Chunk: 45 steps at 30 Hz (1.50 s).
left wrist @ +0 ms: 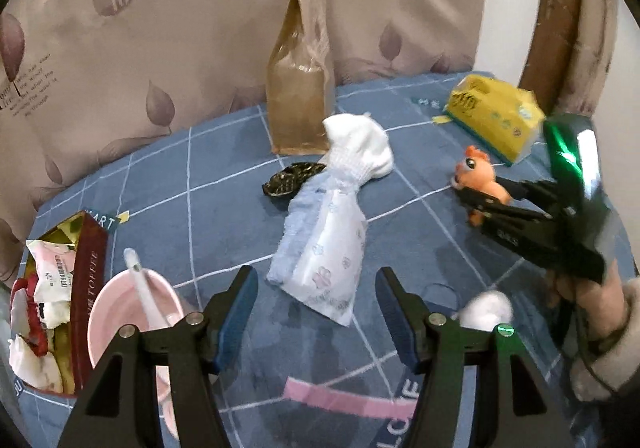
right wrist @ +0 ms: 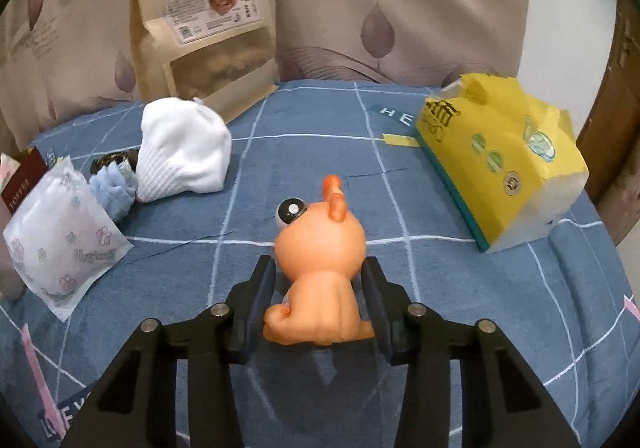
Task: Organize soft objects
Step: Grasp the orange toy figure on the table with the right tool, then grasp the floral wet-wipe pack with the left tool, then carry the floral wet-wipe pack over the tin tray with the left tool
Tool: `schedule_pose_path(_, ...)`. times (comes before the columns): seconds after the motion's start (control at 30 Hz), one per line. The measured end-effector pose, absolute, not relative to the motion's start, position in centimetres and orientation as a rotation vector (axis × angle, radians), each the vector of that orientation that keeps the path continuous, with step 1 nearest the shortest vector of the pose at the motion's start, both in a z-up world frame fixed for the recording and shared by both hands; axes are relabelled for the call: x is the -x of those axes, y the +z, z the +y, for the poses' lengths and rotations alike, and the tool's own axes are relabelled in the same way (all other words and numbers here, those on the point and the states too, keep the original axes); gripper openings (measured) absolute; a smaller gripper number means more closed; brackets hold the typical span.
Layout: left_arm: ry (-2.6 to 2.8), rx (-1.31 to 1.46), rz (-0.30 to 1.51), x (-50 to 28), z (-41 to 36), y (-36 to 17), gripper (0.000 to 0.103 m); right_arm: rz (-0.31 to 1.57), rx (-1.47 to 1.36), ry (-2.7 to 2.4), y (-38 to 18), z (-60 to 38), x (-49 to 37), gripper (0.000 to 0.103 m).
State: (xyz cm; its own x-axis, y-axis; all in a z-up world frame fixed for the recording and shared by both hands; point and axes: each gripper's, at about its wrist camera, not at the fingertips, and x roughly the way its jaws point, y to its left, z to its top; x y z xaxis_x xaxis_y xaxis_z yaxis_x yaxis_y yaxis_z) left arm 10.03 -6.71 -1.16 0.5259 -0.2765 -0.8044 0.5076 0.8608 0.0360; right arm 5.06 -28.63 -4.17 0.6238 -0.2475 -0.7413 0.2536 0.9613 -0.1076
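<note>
An orange toy animal (right wrist: pixel 320 272) stands on the blue checked cloth (right wrist: pixel 440 308), between the fingers of my right gripper (right wrist: pixel 319 272); small gaps show on both sides, so the jaws are open around it. It also shows in the left wrist view (left wrist: pixel 478 174), with the right gripper (left wrist: pixel 476 204) at it. A white sock (left wrist: pixel 360 146) (right wrist: pixel 184 152), a light blue cloth (left wrist: pixel 308 208) (right wrist: pixel 114 188) and a flowered tissue packet (left wrist: pixel 332 264) (right wrist: pixel 60 248) lie together. My left gripper (left wrist: pixel 316 290) is open and empty just short of the packet.
A kraft snack pouch (left wrist: pixel 298 96) (right wrist: pixel 208 24) stands at the back by the curtain. A yellow tissue pack (left wrist: pixel 494 118) (right wrist: pixel 504 164) lies at the right. A toffee box (left wrist: pixel 60 304), a pink bowl with a spoon (left wrist: pixel 132 312) and a dark small item (left wrist: pixel 290 178) are at the left.
</note>
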Motion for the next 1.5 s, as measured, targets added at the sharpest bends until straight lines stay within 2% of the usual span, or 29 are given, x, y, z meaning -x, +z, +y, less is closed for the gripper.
schedule_pose_path(0.3,-0.433,-0.329,0.992,-13.7,-8.6,-4.0,0.063,0.854,0.008,-0.278,-4.2,-28.5,-5.1,0.042)
schedule_pose_path(0.67,-0.526,-0.345,0.996,-11.7,-12.2,-4.2,0.062,0.884,-0.056,-0.285,-5.0,-29.6,-5.6,0.044)
schedule_pose_path(0.77,-0.515,-0.355,1.022,-11.9,-12.8,-5.3,0.048,0.873,-0.118,-0.261,-4.9,-30.4,-5.3,0.044)
schedule_pose_path(0.8,-0.517,-0.350,1.035,-12.0,-12.9,-5.6,0.039,0.876,-0.128,-0.257,-5.0,-30.5,-5.2,0.044)
schedule_pose_path(0.83,-0.513,-0.350,1.047,-12.2,-13.0,-6.0,0.035,0.875,-0.130,-0.256,-4.9,-30.5,-5.2,0.044)
schedule_pose_path(0.9,-0.499,-0.356,1.074,-12.3,-13.2,-6.9,0.033,0.876,-0.118,-0.258,-4.9,-30.3,-5.2,0.044)
schedule_pose_path(1.03,-0.481,-0.363,1.093,-12.4,-13.1,-7.8,0.018,0.878,-0.108,-0.260,-4.9,-30.1,-5.3,0.044)
schedule_pose_path(1.5,-0.501,-0.297,1.031,-11.4,-11.6,-3.9,0.015,0.882,-0.107,-0.261,-5.0,-30.1,-5.3,0.044)
